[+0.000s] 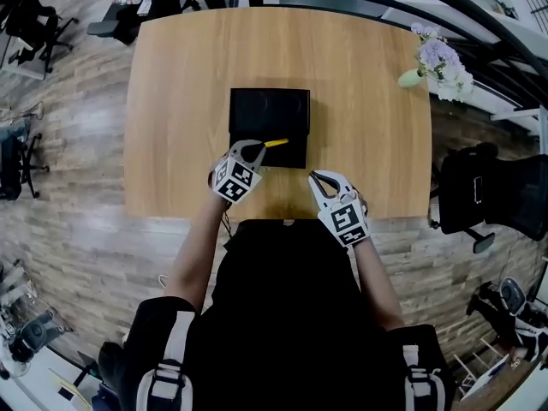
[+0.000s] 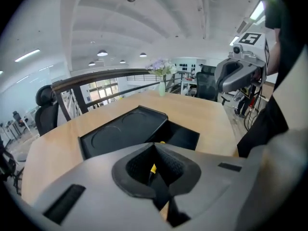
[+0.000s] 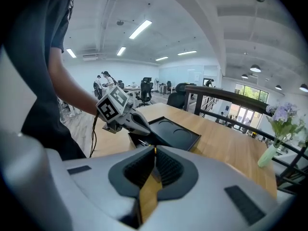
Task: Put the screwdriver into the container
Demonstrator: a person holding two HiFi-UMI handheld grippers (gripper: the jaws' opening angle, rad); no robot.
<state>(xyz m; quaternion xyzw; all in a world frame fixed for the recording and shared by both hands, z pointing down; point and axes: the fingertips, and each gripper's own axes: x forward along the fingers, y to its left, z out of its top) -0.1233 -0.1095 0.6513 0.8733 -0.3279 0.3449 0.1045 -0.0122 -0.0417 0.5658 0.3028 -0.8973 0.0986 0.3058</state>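
Observation:
A black container (image 1: pixel 267 111) lies mid-table; its far half is a flat panel with two round dents (image 2: pixel 120 131) and its near half an open compartment (image 2: pixel 185 137). My left gripper (image 1: pixel 255 146) hangs over the compartment's near edge, shut on a screwdriver with a yellow handle (image 1: pixel 276 143) that points right across the opening. A yellow sliver of the screwdriver (image 2: pixel 153 168) shows between the shut jaws of the left gripper (image 2: pixel 155 148). Right of it, at the table's near edge, my right gripper (image 1: pixel 313 175) is shut and holds nothing (image 3: pixel 155 150).
A vase of pale flowers (image 1: pixel 437 62) stands at the table's far right corner. A black office chair (image 1: pixel 488 191) sits off the right side, with more chairs (image 1: pixel 30 20) to the far left. The wooden table (image 1: pixel 188 84) is bare around the container.

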